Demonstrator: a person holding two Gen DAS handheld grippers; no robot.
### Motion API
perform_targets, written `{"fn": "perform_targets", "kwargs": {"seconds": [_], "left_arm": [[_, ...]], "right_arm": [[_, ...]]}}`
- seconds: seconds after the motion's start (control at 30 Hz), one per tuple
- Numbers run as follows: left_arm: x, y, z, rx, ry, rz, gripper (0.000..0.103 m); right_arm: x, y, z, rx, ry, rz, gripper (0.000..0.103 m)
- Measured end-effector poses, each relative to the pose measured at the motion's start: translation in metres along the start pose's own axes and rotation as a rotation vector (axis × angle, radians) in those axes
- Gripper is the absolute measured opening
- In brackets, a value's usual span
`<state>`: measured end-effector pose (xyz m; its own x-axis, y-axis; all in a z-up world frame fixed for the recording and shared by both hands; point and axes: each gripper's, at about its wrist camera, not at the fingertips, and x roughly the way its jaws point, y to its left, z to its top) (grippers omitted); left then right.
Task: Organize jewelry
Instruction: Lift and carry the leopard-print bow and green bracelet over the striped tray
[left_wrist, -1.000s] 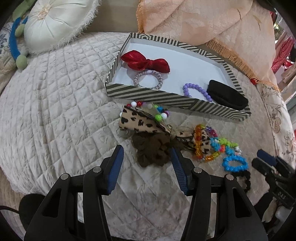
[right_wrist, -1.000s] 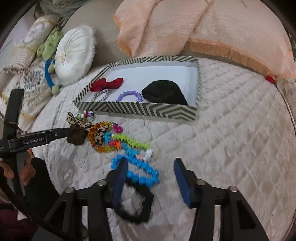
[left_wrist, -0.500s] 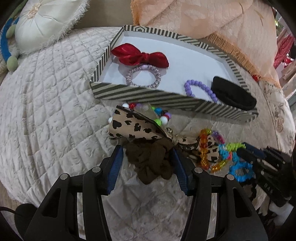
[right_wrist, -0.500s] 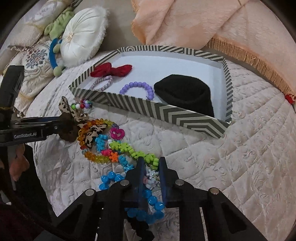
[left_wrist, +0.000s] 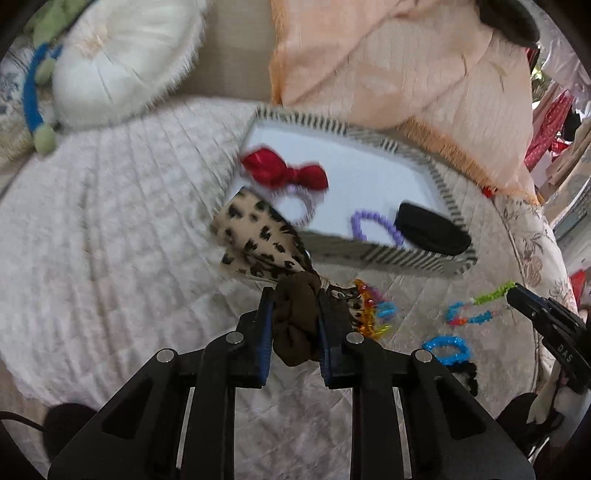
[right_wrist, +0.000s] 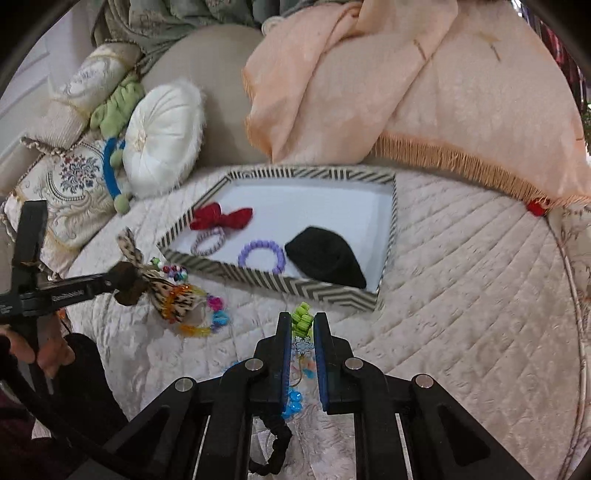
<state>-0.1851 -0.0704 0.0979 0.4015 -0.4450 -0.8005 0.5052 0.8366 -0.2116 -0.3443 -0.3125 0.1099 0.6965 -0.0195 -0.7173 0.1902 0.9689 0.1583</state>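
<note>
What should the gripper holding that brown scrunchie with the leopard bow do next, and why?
Probably carry it forward over the striped tray and let go there. The left gripper is closing on the brown scrunchie, its leopard bow hanging beside the tray's near wall. The red bow and purple bracelet already lie inside, with white floor bare behind them.

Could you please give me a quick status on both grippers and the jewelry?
Left gripper closing on brown scrunchie with leopard bow. Right gripper shut on green bead strand. Striped tray ahead, nothing in the way.
</note>
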Motion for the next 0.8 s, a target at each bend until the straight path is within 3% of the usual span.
{"fn": "perform_targets", "kwargs": {"seconds": [0.23,0.47,0.57,0.63,0.7,0.8], "left_arm": [[-0.046,0.001,0.011,0.035,-0.113,0.033,0.019],[-0.061,0.0,0.009,0.028,-0.131,0.017,0.019],[-0.063,-0.004,0.006,0.035,-0.134,0.012,0.019],[-0.064,-0.004,0.004,0.032,-0.13,0.005,0.019],[-0.061,-0.004,0.004,0.029,-0.123,0.002,0.019],[-0.056,-0.004,0.002,0.022,-0.102,-0.002,0.019]], "right_arm": [[-0.021,0.009,0.006,0.0,-0.051,0.015,0.01],[-0.036,0.015,0.007,-0.02,-0.074,0.008,0.01],[-0.028,0.003,0.004,0.009,-0.035,0.016,0.01],[-0.015,-0.009,-0.004,0.035,0.003,-0.004,0.015],[-0.001,-0.017,-0.015,0.054,0.053,-0.023,0.041],[0.02,-0.025,-0.03,0.074,0.122,-0.015,0.041]]}}
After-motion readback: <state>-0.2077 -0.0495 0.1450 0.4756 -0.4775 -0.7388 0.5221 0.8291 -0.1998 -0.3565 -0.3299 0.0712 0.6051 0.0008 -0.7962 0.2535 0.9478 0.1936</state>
